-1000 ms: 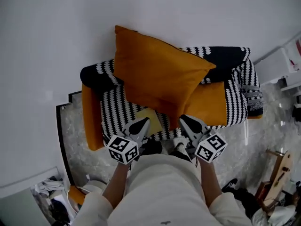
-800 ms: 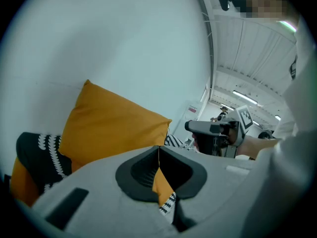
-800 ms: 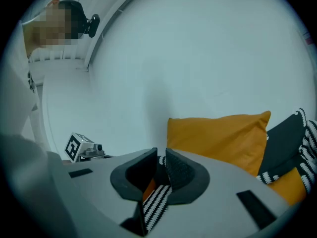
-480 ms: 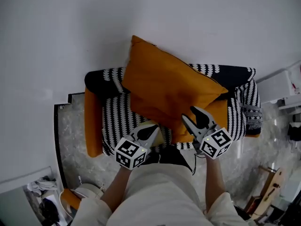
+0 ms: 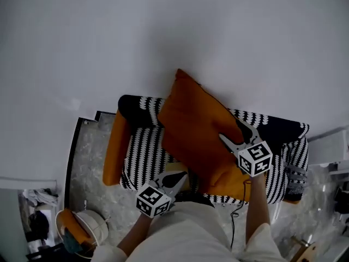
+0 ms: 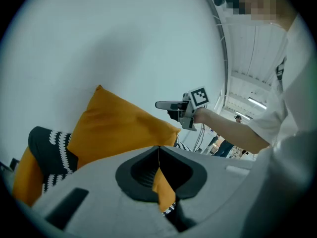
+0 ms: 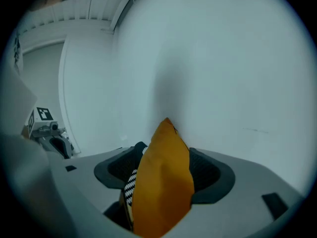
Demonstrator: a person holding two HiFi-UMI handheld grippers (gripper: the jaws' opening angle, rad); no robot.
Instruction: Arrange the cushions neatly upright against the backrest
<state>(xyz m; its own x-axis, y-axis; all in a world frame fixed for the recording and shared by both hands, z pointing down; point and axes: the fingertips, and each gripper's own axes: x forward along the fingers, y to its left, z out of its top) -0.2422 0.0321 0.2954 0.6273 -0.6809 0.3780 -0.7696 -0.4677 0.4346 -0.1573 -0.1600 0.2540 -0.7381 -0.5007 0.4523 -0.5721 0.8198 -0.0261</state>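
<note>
So the surface here is a small sofa (image 5: 113, 157), no worktop. It has orange sides and a black-and-white patterned throw (image 5: 143, 157) over the seat and backrest. It's pushed up against a plain white wall (image 5: 163, 37) that fills most of the head view. The floor (image 5: 90, 162) is pale grey, marble-looking stone. There's a round orange-and-white thing (image 5: 82, 228) on it off to the lower left, and some white shelving (image 5: 334, 145) at the right edge.

The cushion (image 5: 193, 130) is big, plain orange and square-ish, pretty soft and slumpy. It's up on the sofa on edge but tilted. Its top corner pokes above the backrest onto the wall, and the rest runs diagonally down toward the seat front. Not neat against the backrest yet.

Left gripper (image 5: 180, 176) is down at the seat front by the cushion's lower edge. It's closed tight on a thin fold of orange fabric, which looks like the cushion's edge.

Right gripper (image 5: 228, 127) is higher up on the cushion's right side. Its jaws have just been opening and now stand wide. The cushion's edge sits in the gap between them, not squeezed.
</note>
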